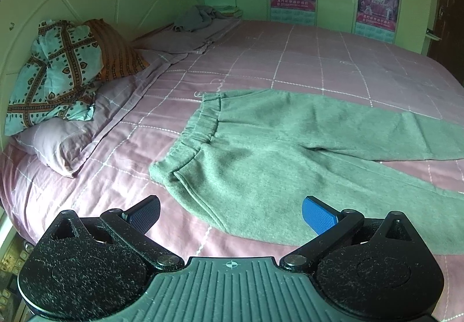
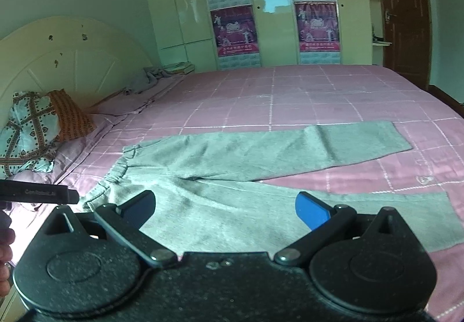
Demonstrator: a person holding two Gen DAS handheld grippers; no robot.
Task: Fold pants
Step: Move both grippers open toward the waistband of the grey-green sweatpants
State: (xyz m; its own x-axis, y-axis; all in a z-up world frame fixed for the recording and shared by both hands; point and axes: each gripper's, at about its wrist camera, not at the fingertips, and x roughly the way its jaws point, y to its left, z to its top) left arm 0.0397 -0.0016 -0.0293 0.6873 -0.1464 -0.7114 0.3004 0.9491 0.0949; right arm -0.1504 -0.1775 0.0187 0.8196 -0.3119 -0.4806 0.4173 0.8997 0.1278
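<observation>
Grey-green pants (image 1: 278, 148) lie flat on the pink checked bed, waistband (image 1: 200, 121) to the left, both legs spread out to the right. My left gripper (image 1: 232, 213) is open, hovering just above the near waist corner with nothing between its fingers. In the right wrist view the same pants (image 2: 232, 165) stretch across the bed, the far leg (image 2: 348, 142) and the near leg (image 2: 391, 214) apart in a V. My right gripper (image 2: 226, 207) is open above the near leg's upper part, holding nothing. The left gripper's body (image 2: 37, 195) shows at the left edge.
Pillows (image 1: 58, 75) and a patterned cloth pile sit by the headboard at left. A crumpled grey garment (image 1: 200, 17) lies at the bed's far corner. A wardrobe with posters (image 2: 235, 29) stands behind the bed, a brown door (image 2: 406, 17) at right. A hand (image 2: 5, 252) is at the left edge.
</observation>
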